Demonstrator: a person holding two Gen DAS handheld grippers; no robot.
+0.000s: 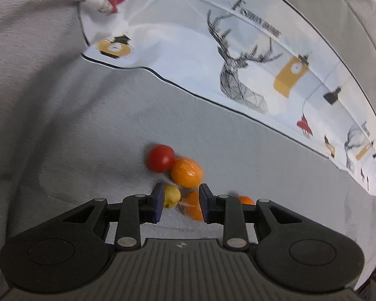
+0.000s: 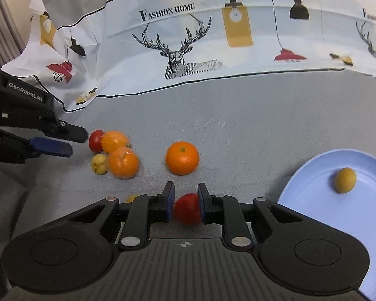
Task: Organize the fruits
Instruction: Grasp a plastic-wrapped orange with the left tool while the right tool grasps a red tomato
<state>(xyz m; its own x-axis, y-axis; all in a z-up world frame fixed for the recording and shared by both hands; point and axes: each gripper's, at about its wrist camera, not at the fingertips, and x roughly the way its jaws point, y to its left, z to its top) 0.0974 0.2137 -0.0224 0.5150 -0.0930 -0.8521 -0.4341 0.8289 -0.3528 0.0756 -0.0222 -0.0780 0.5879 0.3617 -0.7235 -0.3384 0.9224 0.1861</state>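
At the far left of the right wrist view, the left gripper reaches toward a cluster of fruit on the grey surface: a red tomato, two wrapped oranges and a small yellow fruit, all touching one another. Its fingers look nearly clenched and hold nothing, with the cluster just ahead of their tips.

Right of the cluster, a bare orange sits alone, apart from the rest. Nearer, the right gripper is grasping a second red tomato, pressed between its fingers. Another yellow fruit peeks out just left of it.

At the far right, the blue plate carries only one small yellow fruit.

By my reading the sorting has barely begun: one piece plated, one in hand, six left on the surface.
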